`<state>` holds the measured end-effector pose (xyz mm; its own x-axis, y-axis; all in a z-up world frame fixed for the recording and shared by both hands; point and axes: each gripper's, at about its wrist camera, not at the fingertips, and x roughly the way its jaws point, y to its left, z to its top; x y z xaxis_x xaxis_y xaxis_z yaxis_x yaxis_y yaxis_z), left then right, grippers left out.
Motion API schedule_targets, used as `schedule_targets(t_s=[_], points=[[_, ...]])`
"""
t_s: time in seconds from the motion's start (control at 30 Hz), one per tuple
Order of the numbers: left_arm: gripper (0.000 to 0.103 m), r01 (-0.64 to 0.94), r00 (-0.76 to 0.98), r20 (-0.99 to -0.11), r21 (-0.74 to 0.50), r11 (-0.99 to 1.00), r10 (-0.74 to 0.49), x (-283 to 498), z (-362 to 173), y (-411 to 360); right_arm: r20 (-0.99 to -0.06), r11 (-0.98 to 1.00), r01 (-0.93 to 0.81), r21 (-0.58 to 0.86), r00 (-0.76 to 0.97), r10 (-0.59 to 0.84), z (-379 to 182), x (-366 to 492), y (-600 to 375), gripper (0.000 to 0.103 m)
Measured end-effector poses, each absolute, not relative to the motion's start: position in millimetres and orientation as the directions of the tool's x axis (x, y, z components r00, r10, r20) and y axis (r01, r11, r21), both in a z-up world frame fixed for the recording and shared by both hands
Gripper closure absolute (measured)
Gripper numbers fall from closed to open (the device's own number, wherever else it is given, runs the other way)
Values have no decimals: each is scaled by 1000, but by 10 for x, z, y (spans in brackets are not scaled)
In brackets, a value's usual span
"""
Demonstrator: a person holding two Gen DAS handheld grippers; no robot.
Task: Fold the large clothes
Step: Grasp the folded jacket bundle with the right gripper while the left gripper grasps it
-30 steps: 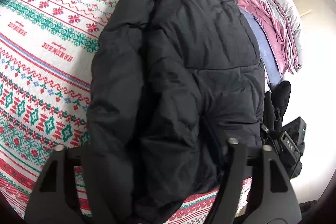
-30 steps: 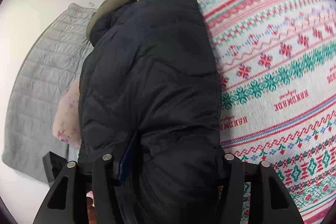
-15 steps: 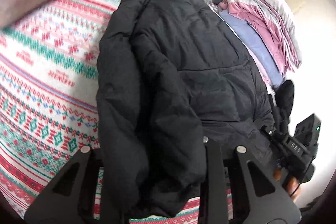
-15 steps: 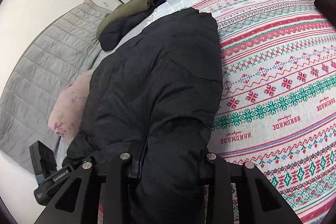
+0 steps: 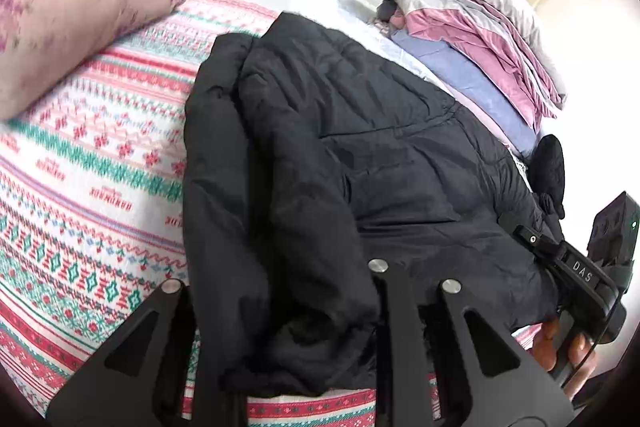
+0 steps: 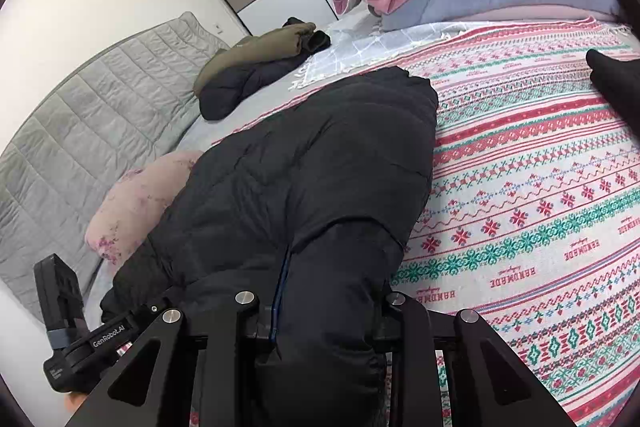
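Note:
A black puffer jacket lies lengthwise on a patterned red, green and white blanket, its sides folded in. My left gripper is shut on the jacket's near edge, with bunched fabric between its fingers. My right gripper is shut on the same end of the jacket, and fabric fills the gap between its fingers. Each view shows the other gripper beside it: the right one in the left wrist view, the left one in the right wrist view.
A pink floral pillow lies at the far left. A folded olive and dark jacket sits farther back. A stack of pink, grey and blue bedding stands at the far right. A grey quilted headboard borders the bed.
Both grippers have closed in on the jacket's near end and lifted it. The views now tilt up, showing more of the pillow, the bedding stack and the far jacket.

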<state>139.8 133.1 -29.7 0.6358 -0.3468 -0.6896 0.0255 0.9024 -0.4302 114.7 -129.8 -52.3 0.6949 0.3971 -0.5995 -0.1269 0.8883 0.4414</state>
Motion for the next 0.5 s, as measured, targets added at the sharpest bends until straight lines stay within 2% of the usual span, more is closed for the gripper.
schedule_targets(t_s=[0.17,0.5], points=[[81,40,651,-698,-360,932,-298,1428,-213,1111,-585,897,-122,425,719,375,-465,1084,-1350,77],[81,85,678,-682,-299,951,-275,1465,-105,907,-564,921,-79,382,769,300,-353,982,-1440,78]])
